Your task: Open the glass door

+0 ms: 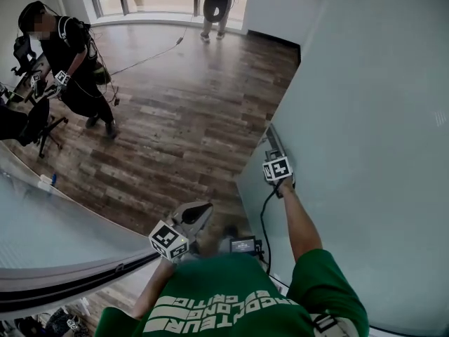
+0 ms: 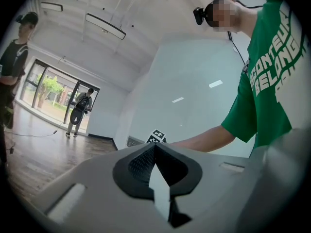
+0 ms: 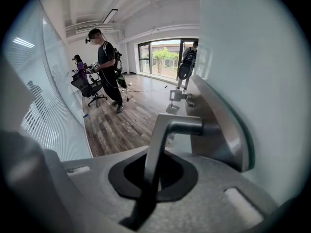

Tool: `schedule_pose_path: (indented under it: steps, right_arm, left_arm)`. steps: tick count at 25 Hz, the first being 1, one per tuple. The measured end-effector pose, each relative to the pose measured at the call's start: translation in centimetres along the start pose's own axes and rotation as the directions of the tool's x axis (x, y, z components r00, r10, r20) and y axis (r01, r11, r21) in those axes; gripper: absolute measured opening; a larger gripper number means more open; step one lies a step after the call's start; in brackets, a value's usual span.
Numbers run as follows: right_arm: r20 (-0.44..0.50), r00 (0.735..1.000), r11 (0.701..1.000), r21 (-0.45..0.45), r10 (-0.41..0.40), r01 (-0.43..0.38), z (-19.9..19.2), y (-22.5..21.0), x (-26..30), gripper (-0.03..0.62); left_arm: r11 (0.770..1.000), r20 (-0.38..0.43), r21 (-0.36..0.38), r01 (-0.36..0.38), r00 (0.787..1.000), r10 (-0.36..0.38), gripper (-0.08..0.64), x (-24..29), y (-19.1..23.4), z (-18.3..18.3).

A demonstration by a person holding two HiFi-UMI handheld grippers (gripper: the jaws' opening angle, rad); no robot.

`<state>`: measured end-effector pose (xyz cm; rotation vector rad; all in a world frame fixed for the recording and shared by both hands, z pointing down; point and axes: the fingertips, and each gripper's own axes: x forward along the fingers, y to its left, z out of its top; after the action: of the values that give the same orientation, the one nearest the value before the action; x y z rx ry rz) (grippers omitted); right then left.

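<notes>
Glass door (image 1: 365,118) frosted, beside plank floor (image 1: 175,118); right fingers (image 3: 184,176) pinch its handle (image 3: 158,144) — left fingers (image 2: 138,164) pressed together.

The pale frosted glass door (image 1: 365,132) is standing upright beside the wood floor (image 1: 175,118); its silver lever handle (image 3: 165,135) is jutting from a metal plate (image 3: 221,135), being squeezed by the right tool (image 3: 148,188).

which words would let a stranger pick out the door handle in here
Find the tall frosted glass door filling the head view's right side. On its edge sits a brushed metal plate; the handle is the silver L-shaped lever jutting from it, the only thing clamped in the right gripper's tongs.
</notes>
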<state>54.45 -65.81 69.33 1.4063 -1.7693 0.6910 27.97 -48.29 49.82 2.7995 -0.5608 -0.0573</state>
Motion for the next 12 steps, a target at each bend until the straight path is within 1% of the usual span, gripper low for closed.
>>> schedule_pose_path:
  steps: [12]
  right_arm:
    - [-0.001, 0.999, 0.995, 0.089, -0.054, 0.054, -0.9, -7.7, -0.1, -0.006]
  left_arm:
    - [1.000, -0.021, -0.007, 0.003, 1.000, -0.003, 0.017, 3.3, 0.2, 0.0]
